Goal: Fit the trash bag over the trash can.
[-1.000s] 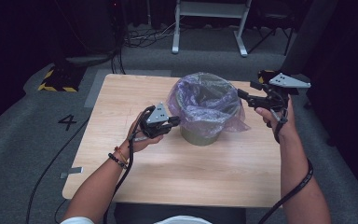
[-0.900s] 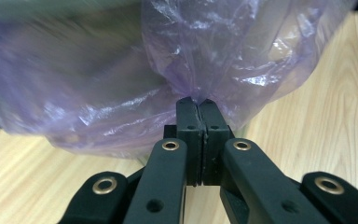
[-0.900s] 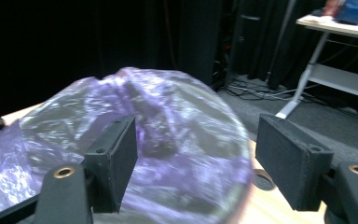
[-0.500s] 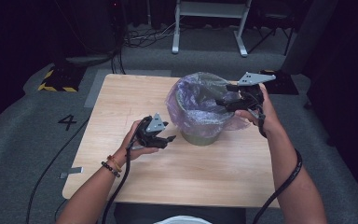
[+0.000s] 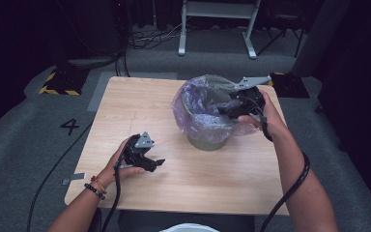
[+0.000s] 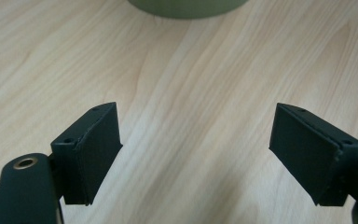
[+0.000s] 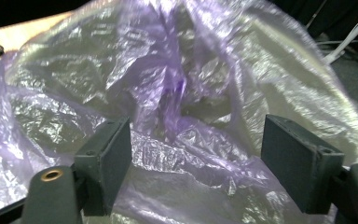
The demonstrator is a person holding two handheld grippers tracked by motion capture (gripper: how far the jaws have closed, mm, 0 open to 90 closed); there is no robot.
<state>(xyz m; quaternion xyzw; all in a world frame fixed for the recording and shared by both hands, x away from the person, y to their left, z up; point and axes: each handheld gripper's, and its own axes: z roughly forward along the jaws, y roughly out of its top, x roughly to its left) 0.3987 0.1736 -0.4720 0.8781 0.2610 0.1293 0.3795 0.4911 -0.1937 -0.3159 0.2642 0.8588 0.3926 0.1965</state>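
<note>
Scene: a person works at a pale wooden worktop (image 5: 140,111) with a hand-held tool in each hand, seen from the high view.
Bin: a green bin (image 5: 206,140) stands on the right half of the worktop, toward the far edge.
Bag: a thin purple plastic bag (image 5: 198,108) lines the bin and spills over its rim, crumpled and glossy; in the right gripper view it lies just ahead of the jaws (image 7: 177,93).
Right tool: the right tool (image 5: 234,107) is at the bag's right rim, held by the right hand (image 5: 265,116). Its jaws stand wide apart and have just been opening a little further. Loose folds of the bag lie between and ahead of them; whether the pads brush the plastic is hard to tell, but they do not clamp it.
Left tool: the left tool (image 5: 152,162) is low over the bare worktop, well apart from the bin, held by the left hand (image 5: 125,166). Its jaws have just been opening and stand wide apart with only bare wood between them.
Left gripper view: the bin's green base (image 6: 186,7) shows at the top edge, beyond the jaws.
Surroundings: grey carpet floor (image 5: 38,121) marked with a "4" beside the worktop.
</note>
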